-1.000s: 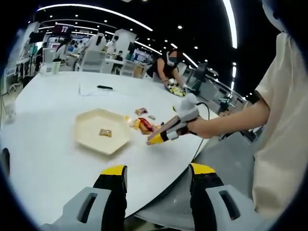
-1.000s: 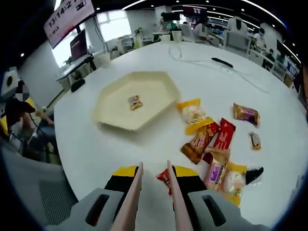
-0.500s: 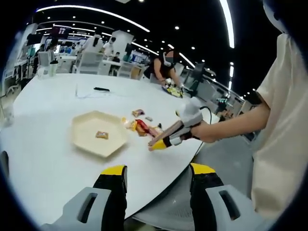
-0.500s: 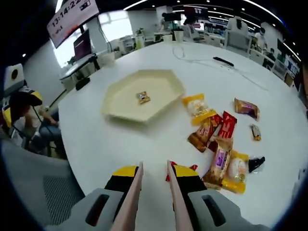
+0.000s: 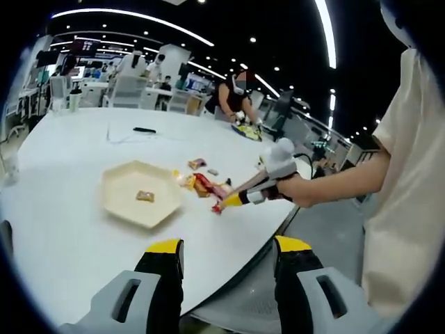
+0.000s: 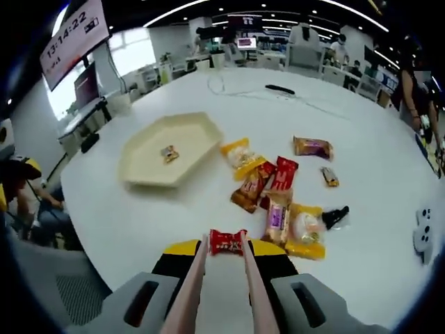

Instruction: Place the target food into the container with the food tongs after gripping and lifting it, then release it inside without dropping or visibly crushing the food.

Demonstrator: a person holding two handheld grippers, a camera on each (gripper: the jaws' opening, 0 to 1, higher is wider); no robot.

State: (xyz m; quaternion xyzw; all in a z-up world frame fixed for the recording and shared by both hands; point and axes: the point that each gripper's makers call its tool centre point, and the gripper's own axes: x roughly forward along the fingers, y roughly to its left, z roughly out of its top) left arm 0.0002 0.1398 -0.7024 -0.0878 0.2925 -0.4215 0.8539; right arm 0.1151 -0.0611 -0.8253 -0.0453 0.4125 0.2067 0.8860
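Right gripper view | my right hand-held gripper (image 6: 224,245) tongs (image 6: 191,292) clamp red snack packet (image 6: 227,241) above bench (image 6: 139,216) | left hand-held gripper (image 5: 226,247) jaws apart

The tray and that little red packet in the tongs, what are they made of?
The tray looks like moulded plastic, cream and matte: smooth, even colour, with a thin raised rim. The red packet looks like glossy plastic film: crimped ends and printed markings. The tongs look like pale, smooth plastic, though that is less certain.
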